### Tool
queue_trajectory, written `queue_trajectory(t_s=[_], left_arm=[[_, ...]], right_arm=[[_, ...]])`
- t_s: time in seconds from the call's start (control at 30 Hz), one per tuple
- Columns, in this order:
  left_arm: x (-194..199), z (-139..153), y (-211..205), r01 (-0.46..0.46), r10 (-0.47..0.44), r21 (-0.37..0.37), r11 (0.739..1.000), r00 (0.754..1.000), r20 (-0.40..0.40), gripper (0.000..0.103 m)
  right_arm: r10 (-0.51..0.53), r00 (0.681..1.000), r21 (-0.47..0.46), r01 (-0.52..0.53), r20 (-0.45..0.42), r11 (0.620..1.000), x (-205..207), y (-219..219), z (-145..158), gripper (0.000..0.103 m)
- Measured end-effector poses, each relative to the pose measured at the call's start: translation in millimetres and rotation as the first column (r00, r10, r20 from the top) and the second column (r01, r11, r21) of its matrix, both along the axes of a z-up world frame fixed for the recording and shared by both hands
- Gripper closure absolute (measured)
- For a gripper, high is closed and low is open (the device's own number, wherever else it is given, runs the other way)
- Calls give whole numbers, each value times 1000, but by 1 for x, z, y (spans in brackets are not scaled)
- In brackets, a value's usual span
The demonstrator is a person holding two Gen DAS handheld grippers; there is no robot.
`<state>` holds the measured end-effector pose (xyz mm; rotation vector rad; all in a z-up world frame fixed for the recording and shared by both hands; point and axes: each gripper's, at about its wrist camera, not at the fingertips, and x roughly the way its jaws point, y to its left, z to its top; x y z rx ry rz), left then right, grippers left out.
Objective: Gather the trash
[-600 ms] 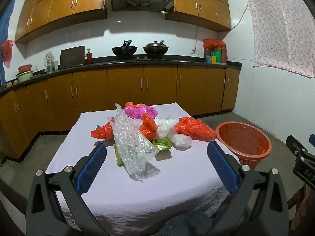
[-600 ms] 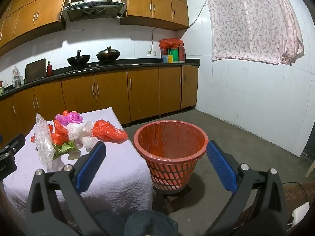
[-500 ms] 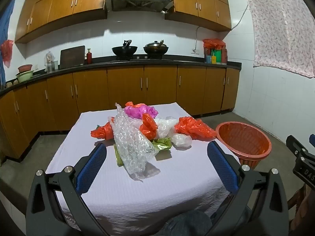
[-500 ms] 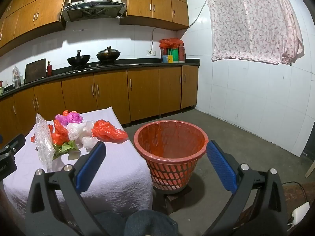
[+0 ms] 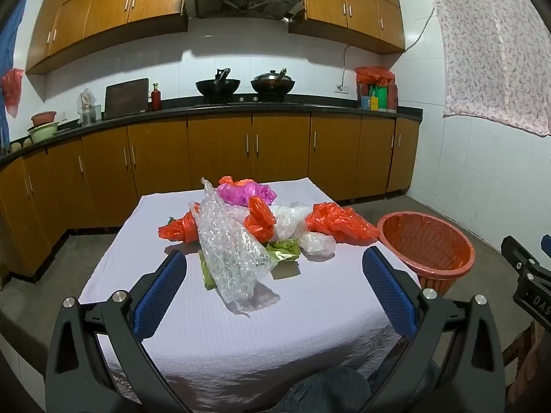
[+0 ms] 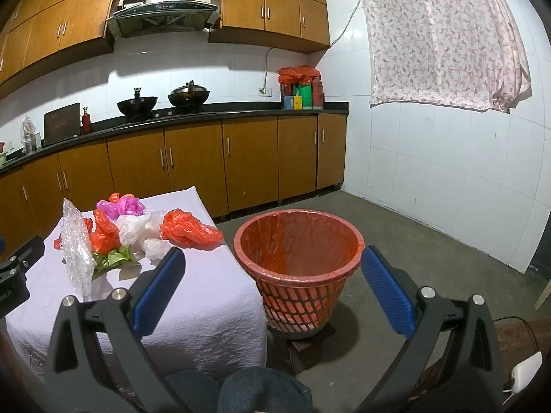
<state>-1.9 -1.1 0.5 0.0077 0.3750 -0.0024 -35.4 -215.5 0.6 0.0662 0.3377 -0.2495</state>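
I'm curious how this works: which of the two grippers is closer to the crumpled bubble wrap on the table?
Left. The left gripper is open just short of the bubble wrap. The right gripper is off to the side, open toward the red basket.

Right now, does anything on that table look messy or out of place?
Yes. A heap of crumpled plastic bags and a sheet of bubble wrap lies strewn on the white-clothed table, while the lined orange wastebasket beside it on the floor looks empty. Nothing appears spilled or broken.
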Motion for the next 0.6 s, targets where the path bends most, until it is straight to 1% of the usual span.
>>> queue_trajectory(t_s=[0.6], left_arm=[[2,-1,1,-2,2,-3,1000,1000,-6,2]], right_arm=[[0,1000,3,1,-2,1000,0,0,-1,4]])
